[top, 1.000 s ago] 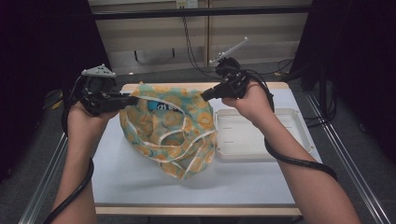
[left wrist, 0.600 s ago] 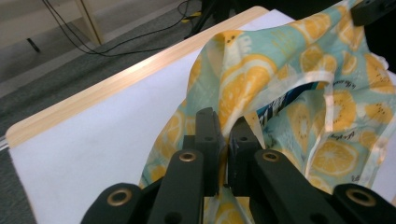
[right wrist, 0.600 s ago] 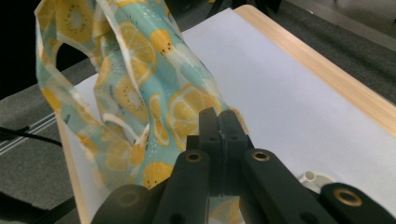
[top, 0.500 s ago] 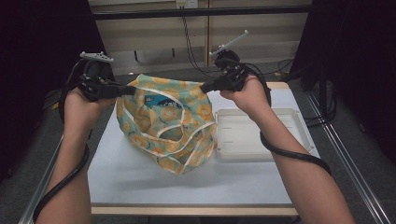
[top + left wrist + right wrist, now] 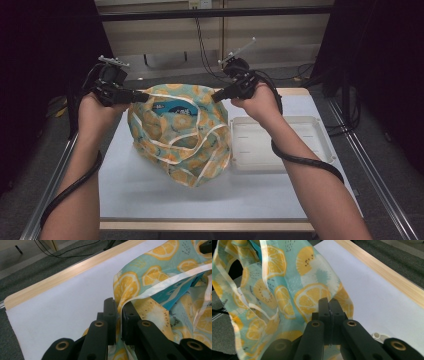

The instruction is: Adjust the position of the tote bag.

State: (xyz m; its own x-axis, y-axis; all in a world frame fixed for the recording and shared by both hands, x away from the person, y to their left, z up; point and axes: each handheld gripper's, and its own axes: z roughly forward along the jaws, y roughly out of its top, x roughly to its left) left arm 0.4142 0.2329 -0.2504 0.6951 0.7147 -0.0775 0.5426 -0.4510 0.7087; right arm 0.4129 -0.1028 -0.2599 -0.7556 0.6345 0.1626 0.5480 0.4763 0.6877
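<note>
Above the white desk [image 5: 150, 190], both claws pinch the thin, floppy lemon-print cloth [image 5: 180, 140]: left claw [image 5: 142, 96] clamped on its cream-trimmed edge, right claw [image 5: 216, 96] shut tight on the opposite edge, so it hangs between them. Beside it sits a shallow white plastic tray [image 5: 320, 145]. Close-up, the left gripper view catches the hem's binding [image 5: 160, 286].

The table [image 5: 150, 200] is being lit evenly from above in the high view, while the room at both sides is being left almost black, and only a soft shadow is being cast under the lemon-print cloth [image 5: 180, 135]. In the two gripper views the white surface is being rendered bright without glare. The black jaws at the bottom edge are being shown slightly soft, and the floor beyond the table is being blurred.
</note>
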